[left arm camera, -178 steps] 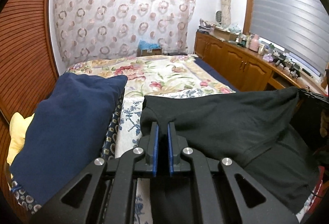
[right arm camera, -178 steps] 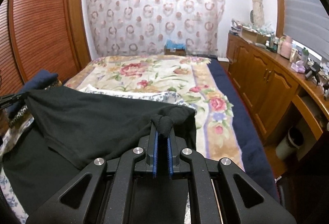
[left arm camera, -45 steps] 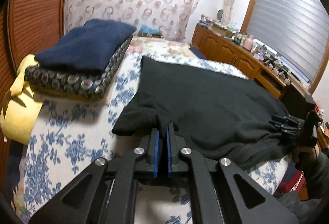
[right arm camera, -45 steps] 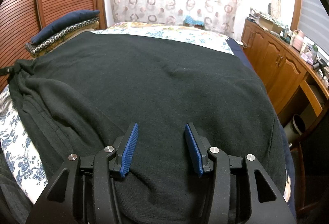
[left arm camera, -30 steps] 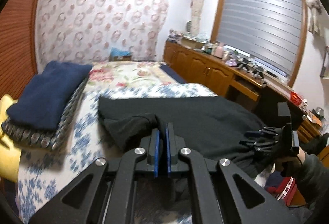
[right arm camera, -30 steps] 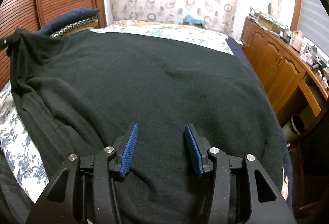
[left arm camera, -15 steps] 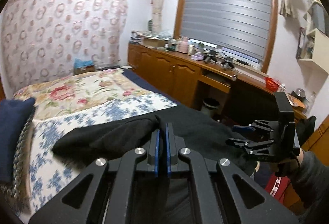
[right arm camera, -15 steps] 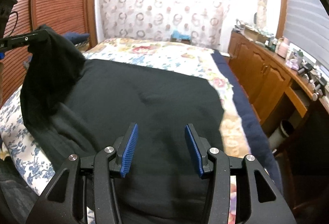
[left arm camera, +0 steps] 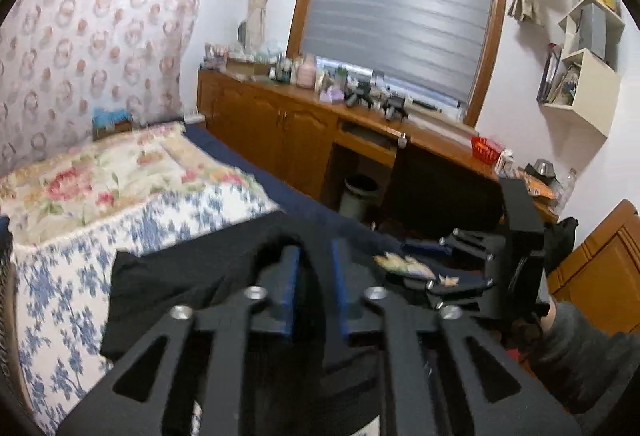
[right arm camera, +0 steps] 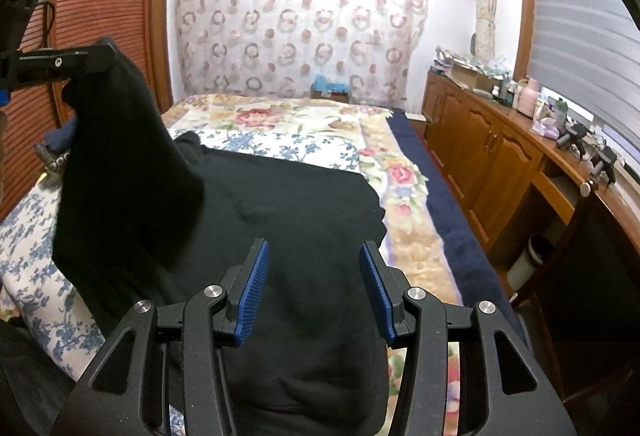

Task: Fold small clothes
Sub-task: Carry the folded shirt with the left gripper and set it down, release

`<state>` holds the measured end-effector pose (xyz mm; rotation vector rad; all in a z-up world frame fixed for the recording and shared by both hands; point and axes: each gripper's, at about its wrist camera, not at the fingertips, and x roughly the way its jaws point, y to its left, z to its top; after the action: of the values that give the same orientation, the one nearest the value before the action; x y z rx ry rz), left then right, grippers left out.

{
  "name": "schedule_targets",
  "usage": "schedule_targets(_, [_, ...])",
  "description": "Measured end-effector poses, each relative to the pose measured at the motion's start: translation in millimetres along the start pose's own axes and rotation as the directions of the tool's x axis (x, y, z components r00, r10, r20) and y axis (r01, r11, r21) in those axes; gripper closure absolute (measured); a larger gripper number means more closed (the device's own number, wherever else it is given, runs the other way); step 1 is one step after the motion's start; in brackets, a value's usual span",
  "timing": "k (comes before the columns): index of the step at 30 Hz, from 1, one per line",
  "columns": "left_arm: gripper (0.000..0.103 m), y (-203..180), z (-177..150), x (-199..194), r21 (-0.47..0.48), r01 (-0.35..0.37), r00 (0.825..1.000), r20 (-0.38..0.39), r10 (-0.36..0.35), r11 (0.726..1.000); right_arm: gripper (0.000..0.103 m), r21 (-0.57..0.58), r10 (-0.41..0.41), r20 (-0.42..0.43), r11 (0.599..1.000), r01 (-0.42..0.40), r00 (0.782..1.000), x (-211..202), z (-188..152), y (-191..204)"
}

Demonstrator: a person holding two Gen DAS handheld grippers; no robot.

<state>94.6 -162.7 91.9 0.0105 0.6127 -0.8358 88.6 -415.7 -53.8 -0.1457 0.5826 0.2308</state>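
Opening just now, the left tongs (left arm camera: 314, 284) straddle the black garment (right arm camera: 288, 212); the right tongs (right arm camera: 314, 292) gape empty above it.

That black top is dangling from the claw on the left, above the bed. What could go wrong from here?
1. The left gripper jaws have just been opening with the black garment flap between them, raised above the bed; dropped from there, it may land bunched.
2. The cloth could catch on that gripper and get dragged askew.
3. The right gripper hangs open, pinning nothing, so the lower layer may shift.
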Motion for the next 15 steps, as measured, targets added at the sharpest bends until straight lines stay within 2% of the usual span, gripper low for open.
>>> schedule_targets(1, [0.077, 1.6, -2.2, 1.1, 0.0, -0.003, 1.0, -0.008, 0.003, 1.0, 0.055, -0.001, 0.002, -0.003, 1.0, -0.002, 1.0, 1.5, -0.2, 0.0])
schedule_targets(3, [0.061, 7.1, -9.2, 0.4, -0.003, -0.022, 1.0, -0.022, 0.022, 1.0, 0.055, -0.007, 0.007, -0.009, 1.0, -0.007, 1.0, 5.6, -0.5, 2.4])
schedule_targets(6, [0.052, 16.8, -16.9, -2.9, -0.014, -0.043, 0.998, -0.037, 0.042, 0.999, 0.055, -0.016, 0.021, -0.011, 1.0, -0.021, 1.0, 12.0, 2.4, 8.1])
schedule_targets(8, [0.049, 19.0, -20.7, -4.1, -0.015, -0.022, 0.998, -0.063, 0.021, 1.0, 0.055, -0.022, 0.033, -0.012, 0.999, -0.033, 0.999, 16.7, 5.4, 12.7])
schedule_targets(15, [0.049, 15.9, -38.4, 1.4, 0.024, -0.012, 0.988, -0.152, 0.015, 1.0, 0.055, -0.045, 0.064, 0.003, 0.997, -0.063, 0.998, 25.3, 20.1, 29.6])
